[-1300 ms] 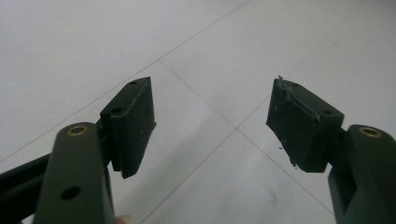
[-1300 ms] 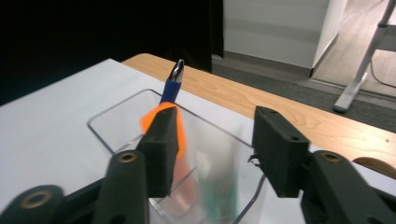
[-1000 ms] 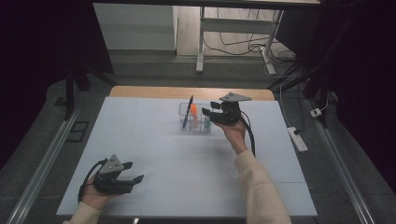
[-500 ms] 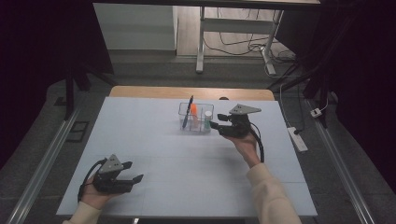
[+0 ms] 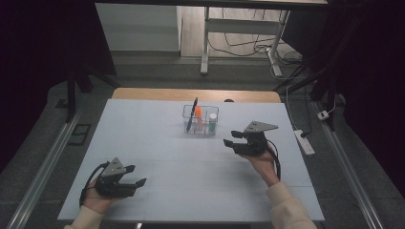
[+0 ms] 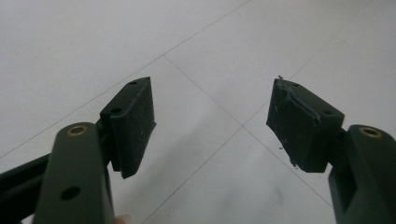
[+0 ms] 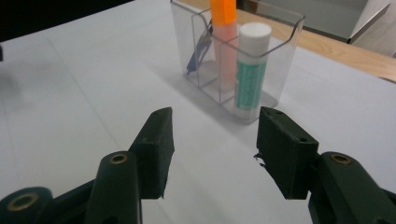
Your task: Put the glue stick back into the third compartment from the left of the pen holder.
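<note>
My right gripper (image 5: 232, 143) hangs over the pale table (image 5: 157, 138), jaws spread with nothing between them, just off the clear plastic three-compartment organizer (image 7: 243, 56) near the far edge. Its right cell holds a white-capped green-labelled glue stick (image 7: 250, 70), upright, long axis vertical, cap up; beside it stands an orange marker (image 7: 223, 37), and a dark blue pen (image 5: 192, 114) leans in the left cell. I judge the glue stick light, stiff and a little slick – best pinched across its cap or upper barrel, above the rim, then lifted straight up. My left gripper (image 5: 134, 182) rests near the front edge, jaws wide apart – empty too.
</note>
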### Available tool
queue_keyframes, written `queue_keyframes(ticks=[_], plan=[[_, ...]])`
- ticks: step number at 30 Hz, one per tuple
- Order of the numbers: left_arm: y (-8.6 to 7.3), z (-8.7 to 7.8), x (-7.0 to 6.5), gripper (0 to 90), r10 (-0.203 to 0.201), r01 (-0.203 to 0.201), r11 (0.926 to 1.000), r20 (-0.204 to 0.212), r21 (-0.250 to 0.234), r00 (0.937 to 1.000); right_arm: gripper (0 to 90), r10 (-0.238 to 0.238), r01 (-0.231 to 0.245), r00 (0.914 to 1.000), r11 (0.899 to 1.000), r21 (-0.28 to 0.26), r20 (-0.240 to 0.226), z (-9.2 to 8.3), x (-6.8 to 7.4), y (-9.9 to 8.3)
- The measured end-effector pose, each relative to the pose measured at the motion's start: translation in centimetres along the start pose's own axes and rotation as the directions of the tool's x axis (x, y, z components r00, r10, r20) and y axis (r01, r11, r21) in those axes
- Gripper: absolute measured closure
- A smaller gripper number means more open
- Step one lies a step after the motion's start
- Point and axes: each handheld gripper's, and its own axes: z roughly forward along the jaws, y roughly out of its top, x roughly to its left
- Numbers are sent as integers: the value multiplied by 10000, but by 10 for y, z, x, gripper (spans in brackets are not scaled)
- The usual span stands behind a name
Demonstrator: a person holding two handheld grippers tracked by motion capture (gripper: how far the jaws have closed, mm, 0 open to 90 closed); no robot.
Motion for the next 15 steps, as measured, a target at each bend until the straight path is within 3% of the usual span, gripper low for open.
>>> queue_keyframes(ticks=[15], plan=[[1, 0, 1, 319, -129, 129, 9998, -22, -132, 9999, 454, -270, 273, 9996, 9985, 479, -79, -44, 14, -33]])
